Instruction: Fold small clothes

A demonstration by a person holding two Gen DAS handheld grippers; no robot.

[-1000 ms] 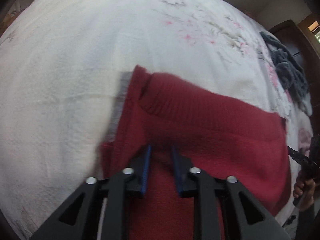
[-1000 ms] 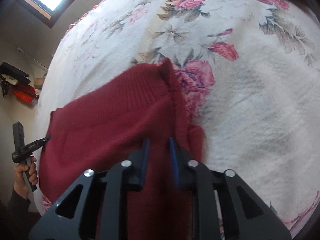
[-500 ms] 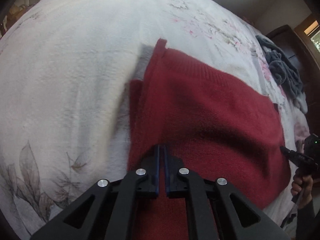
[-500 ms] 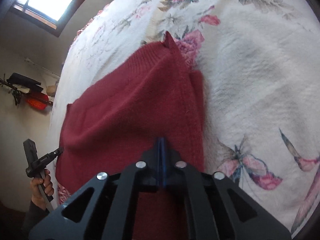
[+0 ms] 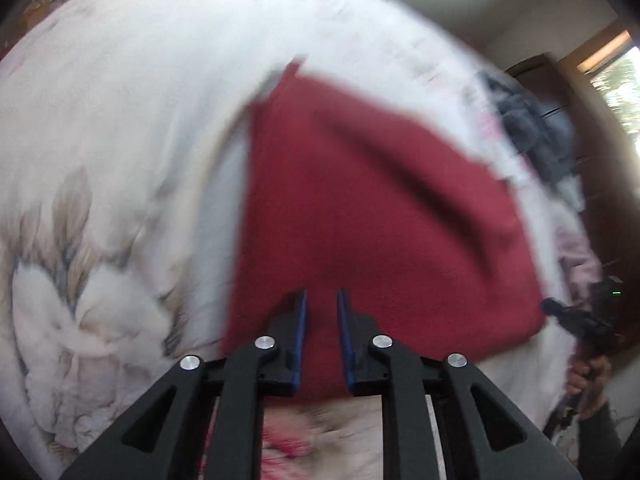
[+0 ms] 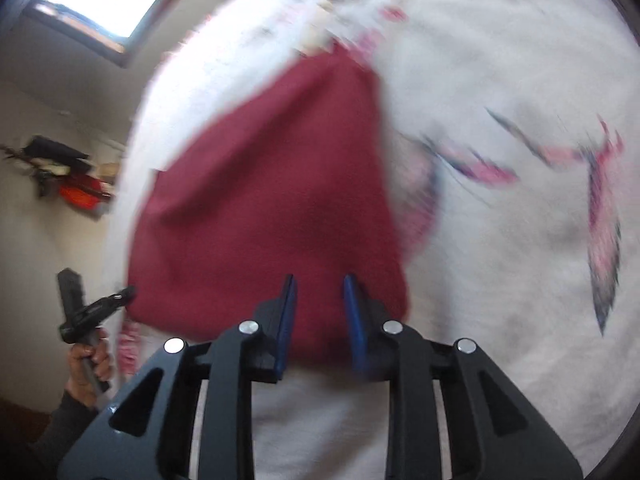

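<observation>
Daylight is coming from a window (image 6: 100,4) at the upper left of the right wrist view — it is glaring white. Both views are showing strong motion blur, and the fisheye edges are bending and darkening.

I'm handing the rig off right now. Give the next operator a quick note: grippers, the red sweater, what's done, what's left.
Left gripper: open, holding nothing, at the near edge of the red sweater.
Right gripper: open, holding nothing, at the same near edge.
Sweater lies doubled over on the floral bedspread; both views blurred.
Done: one fold laid down.
Left: probably another fold; grey clothes wait at the far side.
</observation>
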